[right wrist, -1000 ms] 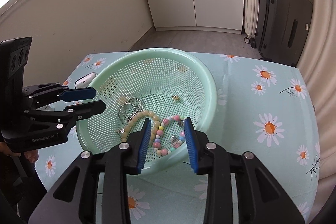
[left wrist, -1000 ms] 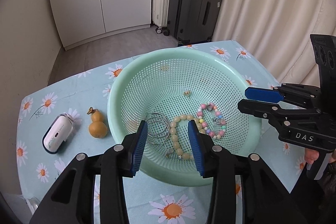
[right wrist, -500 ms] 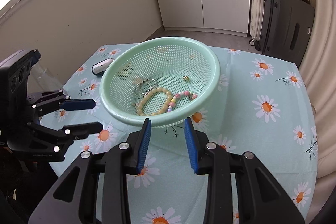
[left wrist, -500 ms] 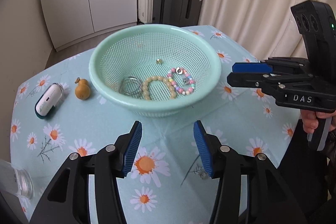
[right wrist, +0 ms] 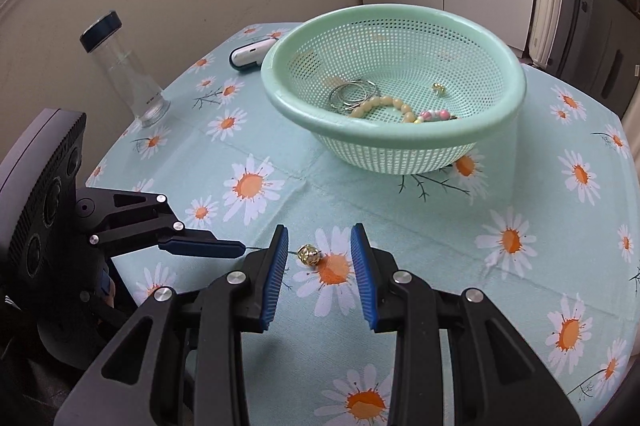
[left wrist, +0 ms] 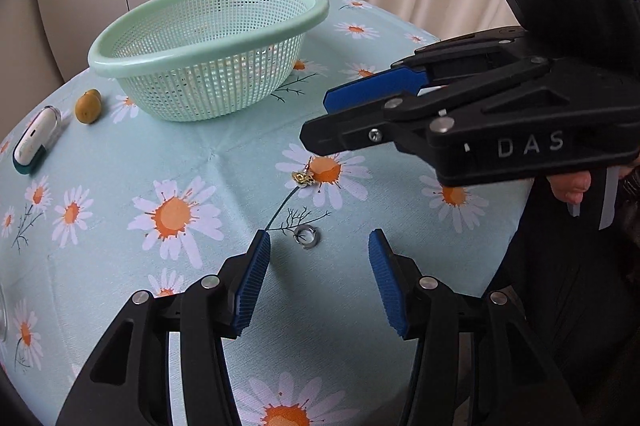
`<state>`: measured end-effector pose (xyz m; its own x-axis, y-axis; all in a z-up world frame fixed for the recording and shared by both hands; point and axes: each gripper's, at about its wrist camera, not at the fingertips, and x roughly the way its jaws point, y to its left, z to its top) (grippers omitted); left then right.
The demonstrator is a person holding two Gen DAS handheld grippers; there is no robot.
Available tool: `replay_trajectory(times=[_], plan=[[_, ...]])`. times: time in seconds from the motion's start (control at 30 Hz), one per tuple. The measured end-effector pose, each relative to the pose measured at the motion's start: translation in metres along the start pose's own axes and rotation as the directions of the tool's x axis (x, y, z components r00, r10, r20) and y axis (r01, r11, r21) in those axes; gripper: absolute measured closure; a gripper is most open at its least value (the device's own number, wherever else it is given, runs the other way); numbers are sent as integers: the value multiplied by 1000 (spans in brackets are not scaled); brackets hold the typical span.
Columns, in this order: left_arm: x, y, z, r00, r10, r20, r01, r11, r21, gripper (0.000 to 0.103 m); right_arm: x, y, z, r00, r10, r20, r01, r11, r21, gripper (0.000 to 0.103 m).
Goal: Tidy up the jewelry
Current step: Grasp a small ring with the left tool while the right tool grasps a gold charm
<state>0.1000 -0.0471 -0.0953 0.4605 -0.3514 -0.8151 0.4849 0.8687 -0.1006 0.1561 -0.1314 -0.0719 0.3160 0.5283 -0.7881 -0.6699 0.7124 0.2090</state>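
A mint green mesh basket (right wrist: 400, 142) (left wrist: 224, 14) stands on the daisy tablecloth and holds silver rings (right wrist: 354, 92), a cream bead bracelet (right wrist: 380, 106), a pastel bead bracelet (right wrist: 436, 115) and a small gold piece (right wrist: 439, 87). A small gold earring (right wrist: 309, 254) (left wrist: 303, 178) lies on the cloth between the open fingers of my right gripper (right wrist: 319, 266). A small silver ring (left wrist: 306, 236) lies just ahead of my open left gripper (left wrist: 318, 278). Both grippers are empty and low over the near table edge.
A clear bottle with a dark cap (right wrist: 120, 66) stands at the left. A white and teal case (left wrist: 36, 138) (right wrist: 252, 54) and a small yellow gourd (left wrist: 88, 105) lie left of the basket. Suitcases and a wardrobe stand behind the table.
Both grippers have drawn back from over the basket and dropped low near the front table edge. The gold earring and silver ring on the cloth have come into view.
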Motion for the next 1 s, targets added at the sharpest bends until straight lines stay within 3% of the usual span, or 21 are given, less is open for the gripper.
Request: replay_trajectory(times=[0.17, 0.33, 0.37, 0.47, 0.5, 0.63, 0.83, 1.0], plan=[[3, 5, -3, 999, -18, 32, 19, 999, -47, 53, 12, 3, -5, 999, 9, -33, -9, 1000, -11, 69], [6, -4, -8, 998, 37, 49, -39, 999, 38, 55, 23, 11, -8, 998, -35, -59, 31, 998, -63, 72], [6, -6, -8, 997, 49, 53, -52, 997, 54, 55, 25, 11, -9, 997, -52, -63, 47, 996, -70, 80], [7, -5, -10, 995, 79, 68, -84, 994, 65, 69, 29, 10, -12, 993, -86, -76, 80, 993, -84, 93], [6, -3, -11, 994, 86, 73, -90, 994, 59, 77, 29, 9, -14, 994, -87, -73, 80, 993, -87, 102], [5, 8, -12, 993, 92, 77, -95, 995, 26, 96, 29, 7, -16, 994, -92, -58, 87, 993, -78, 102], [6, 14, -14, 992, 96, 80, -98, 995, 22, 99, 25, 2, -13, 995, -88, -57, 85, 995, -42, 102], [8, 27, -11, 995, 69, 71, -67, 997, -27, 97, 15, -6, -12, 997, -69, -38, 68, 998, -11, 84]])
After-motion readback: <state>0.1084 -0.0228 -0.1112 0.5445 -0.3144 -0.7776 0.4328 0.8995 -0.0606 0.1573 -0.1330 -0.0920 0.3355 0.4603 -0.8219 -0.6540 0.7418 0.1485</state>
